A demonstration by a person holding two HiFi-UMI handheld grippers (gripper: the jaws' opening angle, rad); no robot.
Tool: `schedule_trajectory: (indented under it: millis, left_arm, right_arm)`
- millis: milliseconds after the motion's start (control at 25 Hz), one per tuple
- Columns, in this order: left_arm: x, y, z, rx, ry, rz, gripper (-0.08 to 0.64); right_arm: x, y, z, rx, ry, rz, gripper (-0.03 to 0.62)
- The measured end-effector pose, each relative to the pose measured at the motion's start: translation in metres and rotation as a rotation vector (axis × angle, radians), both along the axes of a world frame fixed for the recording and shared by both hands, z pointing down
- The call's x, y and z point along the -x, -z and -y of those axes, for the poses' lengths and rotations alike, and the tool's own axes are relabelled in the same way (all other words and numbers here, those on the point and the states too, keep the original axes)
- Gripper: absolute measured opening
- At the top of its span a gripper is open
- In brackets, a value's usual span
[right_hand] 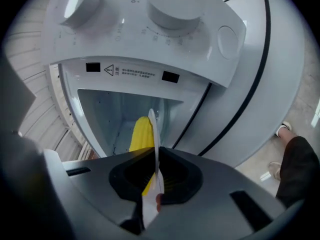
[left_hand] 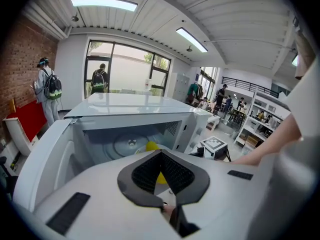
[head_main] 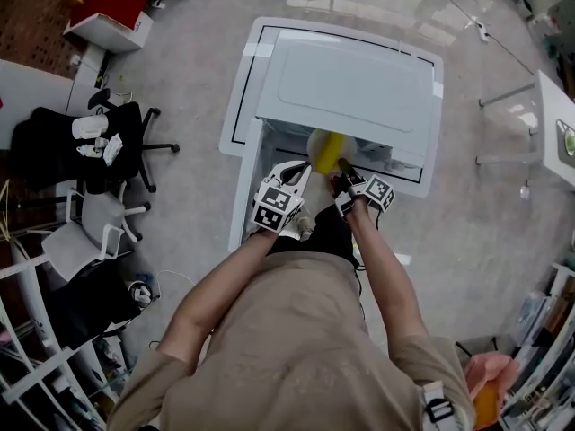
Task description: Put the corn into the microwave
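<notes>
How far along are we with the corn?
Done: the microwave is open. In hand: the left gripper and right gripper have their jaws shut on the plate carrying the corn, at the cavity's mouth. Left: set it on the turntable, then release.

A white table [head_main: 241,106] edged with a black line stands on the grey floor [head_main: 198,52] — the white microwave [head_main: 359,88] sits directly on it

No word or number is legible. The microwave [right_hand: 220,79] bears a warning triangle [right_hand: 108,69] beside a line of tiny unreadable print, upper left of the right gripper view; its dial marks [right_hand: 165,35] are unreadable as well.
</notes>
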State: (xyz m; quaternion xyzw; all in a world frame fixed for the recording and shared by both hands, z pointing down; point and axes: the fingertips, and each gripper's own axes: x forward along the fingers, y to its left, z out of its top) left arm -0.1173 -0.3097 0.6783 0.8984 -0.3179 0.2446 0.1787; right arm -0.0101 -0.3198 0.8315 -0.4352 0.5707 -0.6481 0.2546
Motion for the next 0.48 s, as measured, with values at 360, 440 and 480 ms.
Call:
schedule_trajectory:
  millis: [360,440,480]
  left_arm:
    - [0.0,-0.001,0.0,0.024,0.016,-0.018,0.005]
    - [0.002,-0.001,0.001,0.026,0.025,-0.017,0.005]
    - [0.003,-0.002,0.001,0.027,0.029,-0.017,0.005]
  right_arm:
    - [0.006,-0.01,0.027,0.023,-0.043,0.001,0.021]
    - [0.008,-0.012,0.031,0.03,-0.049,0.005,0.022]
    - [0.008,-0.013,0.033,0.034,-0.052,0.006,0.022]
